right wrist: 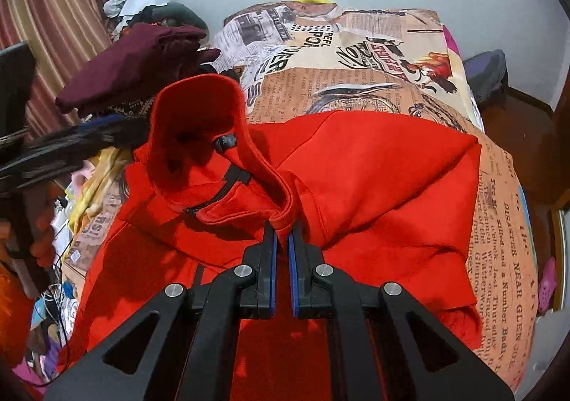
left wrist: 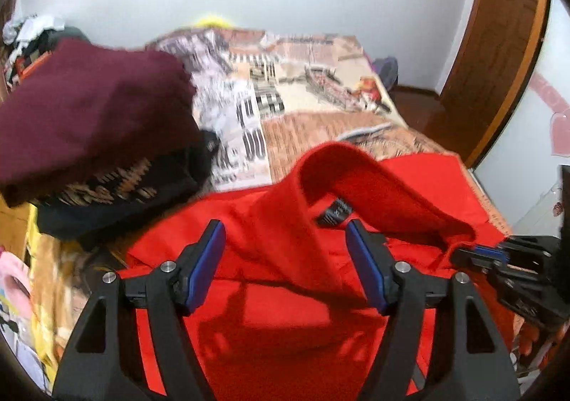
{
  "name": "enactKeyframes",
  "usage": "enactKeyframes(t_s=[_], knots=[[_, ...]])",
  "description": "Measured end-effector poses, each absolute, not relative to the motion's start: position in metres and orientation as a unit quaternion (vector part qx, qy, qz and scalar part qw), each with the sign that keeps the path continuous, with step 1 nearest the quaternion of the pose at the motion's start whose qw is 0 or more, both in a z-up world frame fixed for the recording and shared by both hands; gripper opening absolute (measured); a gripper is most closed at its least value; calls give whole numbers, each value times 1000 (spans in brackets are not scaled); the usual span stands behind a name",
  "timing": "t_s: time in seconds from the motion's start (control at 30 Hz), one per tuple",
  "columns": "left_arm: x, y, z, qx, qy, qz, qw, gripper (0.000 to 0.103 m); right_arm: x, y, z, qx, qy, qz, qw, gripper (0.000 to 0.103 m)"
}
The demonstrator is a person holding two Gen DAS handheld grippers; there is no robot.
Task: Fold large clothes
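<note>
A red fleece jacket with a stand-up collar lies on the bed; it also shows in the right wrist view. My left gripper is open and empty just above the jacket, near the collar and its black label. My right gripper is shut on the collar edge and lifts it; it appears at the right of the left wrist view. The left gripper is a blurred dark shape at the left of the right wrist view.
A pile of folded clothes, maroon on top, stands left of the jacket. The newspaper-print bedsheet stretches beyond. Clutter lies off the bed's left edge. A wooden door is at the right.
</note>
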State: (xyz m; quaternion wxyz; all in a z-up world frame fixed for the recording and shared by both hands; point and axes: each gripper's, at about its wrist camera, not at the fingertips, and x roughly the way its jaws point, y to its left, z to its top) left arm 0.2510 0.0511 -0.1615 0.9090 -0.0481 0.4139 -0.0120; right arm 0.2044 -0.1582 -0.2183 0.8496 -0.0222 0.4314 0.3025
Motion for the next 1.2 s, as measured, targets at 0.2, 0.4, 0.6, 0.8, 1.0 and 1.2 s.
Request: enactKeyframes(t_s=[0.2,0.4,0.6,0.8,1.0,1.2], knots=[[277,46,-197,-20,437,53,898,48,201,-162,-220,-14,426,304,852,5],[256,63,-190,-26,420,43,906,7,201,-165,-211,-6,415,304,857,5],[201,59,-140,15,362,10,932,7,189,-164,-166,-20,358,310,880,5],[172,62,-125,-4,354,-11,935,7,166,-163,-140,-27,334,325,884,5],[160,60,-170,-17,415,-20,909,11,154,-165,-170,-40,384,323,864,5],[145,60,-208,-22,463,-18,886,24,147,-174,-205,-30,438,312,843,5]])
